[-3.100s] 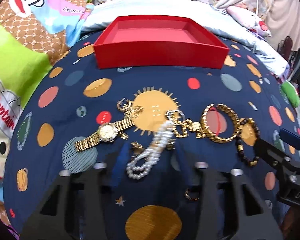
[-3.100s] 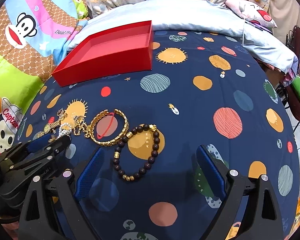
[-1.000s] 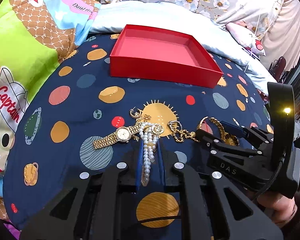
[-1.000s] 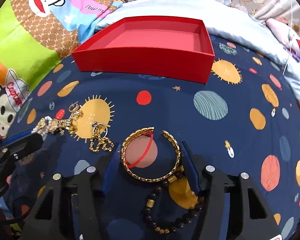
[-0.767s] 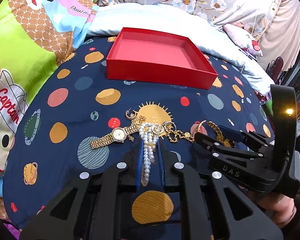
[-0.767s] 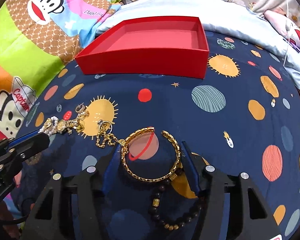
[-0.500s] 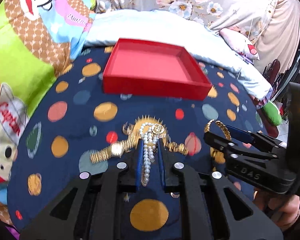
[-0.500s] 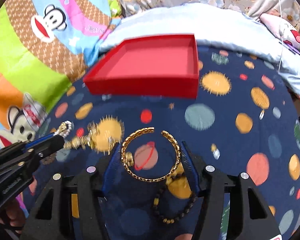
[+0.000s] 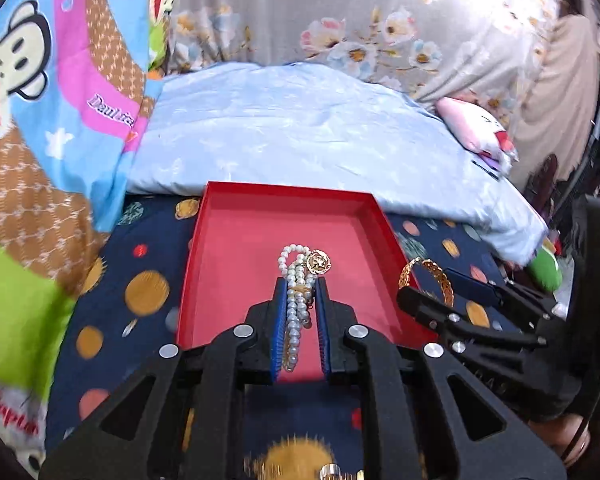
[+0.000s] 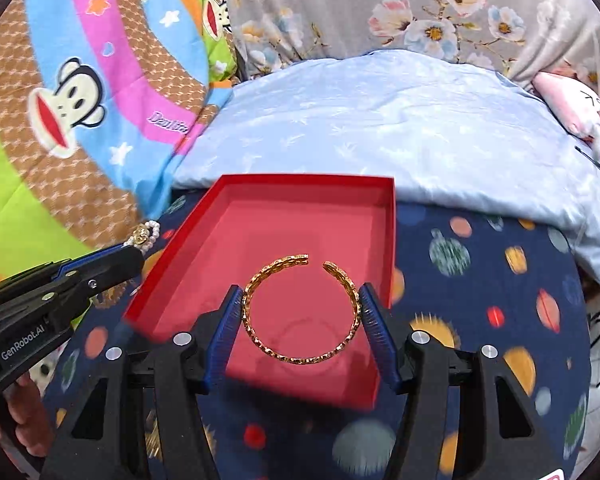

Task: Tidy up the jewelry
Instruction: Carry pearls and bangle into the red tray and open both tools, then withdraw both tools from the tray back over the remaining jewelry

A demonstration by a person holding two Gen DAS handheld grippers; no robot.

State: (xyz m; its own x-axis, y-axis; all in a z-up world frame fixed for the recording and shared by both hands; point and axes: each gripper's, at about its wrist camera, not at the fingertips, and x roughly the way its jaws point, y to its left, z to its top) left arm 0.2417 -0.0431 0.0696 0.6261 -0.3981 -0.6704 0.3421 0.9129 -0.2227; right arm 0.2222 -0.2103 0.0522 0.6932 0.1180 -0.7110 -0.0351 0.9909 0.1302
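Left gripper [image 9: 300, 300]: your jaws are clamped on the pearl necklace [image 9: 296, 304]; its strands run between the blue pads and its gold medallion [image 9: 319, 261] sticks out past the tips.

Right gripper [image 10: 300, 312]: your jaws are pressed on either side of the open gold bangle [image 10: 300, 312], which sits flat between the pads with its gap facing away from you.

Where the pieces are: both are lifted off the planet-print bedspread [image 10: 480, 280] and appear over the red tray [image 9: 236, 248]. In the left wrist view the necklace lines up with the tray's middle; in the right wrist view the bangle lines up with its near half. I cannot tell how high either one hangs.

Tray: the red floor that shows is bare; nothing lies in it.

Done so far: two pieces picked up and brought to the tray.

Left to do: release both into the tray. No other jewelry is clear in these views; blurred gold glints at the bottom of each may be more pieces, but I cannot tell.

Progress: early, by my judgement, since nothing rests in the tray.
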